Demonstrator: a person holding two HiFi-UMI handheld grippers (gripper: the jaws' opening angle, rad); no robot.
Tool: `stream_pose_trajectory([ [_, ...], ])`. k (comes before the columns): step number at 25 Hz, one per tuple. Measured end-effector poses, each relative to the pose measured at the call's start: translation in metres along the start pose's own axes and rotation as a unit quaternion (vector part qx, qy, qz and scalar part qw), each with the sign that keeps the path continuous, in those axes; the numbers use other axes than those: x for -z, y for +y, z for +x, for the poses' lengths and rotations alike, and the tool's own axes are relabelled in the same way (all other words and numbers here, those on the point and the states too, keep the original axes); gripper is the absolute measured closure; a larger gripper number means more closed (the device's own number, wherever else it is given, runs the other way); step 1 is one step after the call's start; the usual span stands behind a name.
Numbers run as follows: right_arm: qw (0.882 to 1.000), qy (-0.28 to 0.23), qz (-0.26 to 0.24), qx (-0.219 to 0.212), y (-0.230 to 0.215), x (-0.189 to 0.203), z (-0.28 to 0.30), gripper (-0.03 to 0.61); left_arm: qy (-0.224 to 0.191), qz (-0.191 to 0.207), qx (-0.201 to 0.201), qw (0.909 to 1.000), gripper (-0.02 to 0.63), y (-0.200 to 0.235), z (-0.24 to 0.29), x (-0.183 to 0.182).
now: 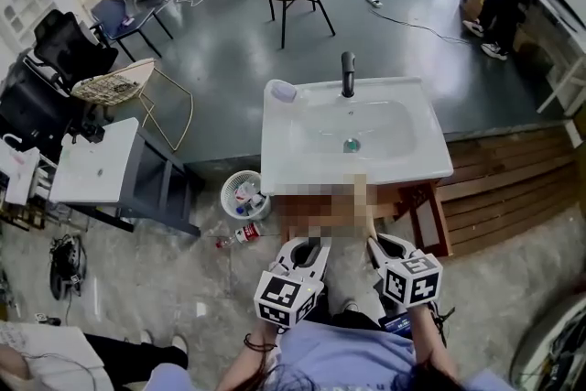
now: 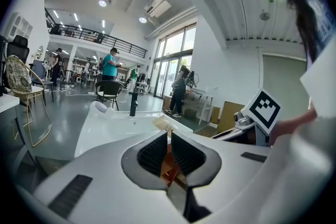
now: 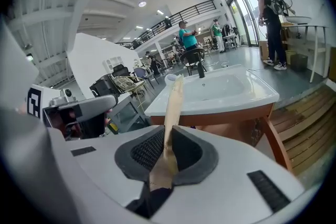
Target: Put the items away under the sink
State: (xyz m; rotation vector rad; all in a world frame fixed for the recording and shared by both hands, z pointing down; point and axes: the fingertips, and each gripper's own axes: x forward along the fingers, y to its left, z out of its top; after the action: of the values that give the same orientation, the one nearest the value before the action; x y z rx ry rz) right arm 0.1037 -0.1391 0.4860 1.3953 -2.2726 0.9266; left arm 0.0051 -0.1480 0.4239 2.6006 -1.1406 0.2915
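A person stands in front of a white sink [image 1: 275, 151] and holds one hand-held gripper in each hand. The right hand-held gripper [image 3: 169, 140] has its jaws pressed tight on a flat tan thing [image 3: 174, 105]. The thing is thin and stands on its edge. Its long side runs away from the jaws, up and forward, and its far end points at the sink. The left hand-held gripper [image 2: 169, 140] has its jaws almost together, and they pinch the same tan thing too. Only a small pale end of it shows above those jaws. So the tan thing is up in the air, just in front of the sink, held from both sides. In the head view it is very hard to see, because that part of the picture is blurry, and only a tan strip shows near the sink's front edge. What the thing really is cannot be told. The space under the sink is mostly hidden. A black tap [image 1: 348, 73] stands at the back of the sink, and a small trash basket [image 1: 245, 195] sits on the floor beside it.
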Motion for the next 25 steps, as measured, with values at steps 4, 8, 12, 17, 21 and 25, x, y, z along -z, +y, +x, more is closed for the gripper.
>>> stream_pose_trajectory([
  [4,1.0,0.001,-0.004,0.001,-0.008,0.018,-0.023,0.525,-0.005,-0.007,-0.002,1.0,0.594,-0.026,-0.006,0.007],
  [8,1.0,0.002,-0.004,0.006,-0.017,0.034,-0.042,0.525,0.0,-0.007,-0.002,1.0,0.594,-0.048,-0.014,0.018],
  [12,1.0,0.0,-0.001,0.012,-0.032,0.045,-0.054,0.525,0.009,-0.001,0.001,1.0,0.594,-0.065,-0.016,0.027],
  [17,1.0,0.011,-0.004,0.021,-0.054,0.059,-0.058,0.525,0.021,0.015,0.005,0.9997,0.594,-0.079,-0.011,0.036],
  [21,0.999,0.026,-0.011,0.031,-0.077,0.07,-0.054,0.525,0.033,0.035,0.014,0.9988,0.594,-0.087,0.0,0.043],
  [25,0.998,0.04,-0.008,0.041,-0.101,0.081,-0.043,0.525,0.042,0.044,0.025,0.9979,0.594,-0.087,0.016,0.052],
])
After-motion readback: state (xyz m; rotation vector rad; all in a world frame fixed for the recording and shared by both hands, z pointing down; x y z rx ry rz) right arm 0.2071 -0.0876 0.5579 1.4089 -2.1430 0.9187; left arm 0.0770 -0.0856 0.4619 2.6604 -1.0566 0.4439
